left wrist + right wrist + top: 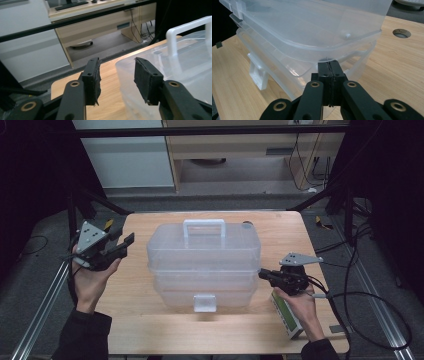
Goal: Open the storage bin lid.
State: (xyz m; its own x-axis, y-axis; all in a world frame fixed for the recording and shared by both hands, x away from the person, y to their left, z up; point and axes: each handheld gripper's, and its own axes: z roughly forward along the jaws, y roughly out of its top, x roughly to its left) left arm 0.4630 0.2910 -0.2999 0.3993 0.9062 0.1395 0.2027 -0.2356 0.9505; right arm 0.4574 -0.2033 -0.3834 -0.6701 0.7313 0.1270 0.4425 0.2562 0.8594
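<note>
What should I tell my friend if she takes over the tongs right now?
Left tongs: open, holding nothing, raised beside the left end of the clear box.
Right tongs: jaws pressed shut, tips at the lid rim on the box's right end; whether they pinch the rim can't be told.
Box: middle of the wooden table, lid closed, white handle up, front latch hanging down at the near side.
A small green-and-white carton lies under the right hand.
Done: both tongs brought to the box's ends.
Left: probably opening or lifting the box; the lid looks unopened.
</note>
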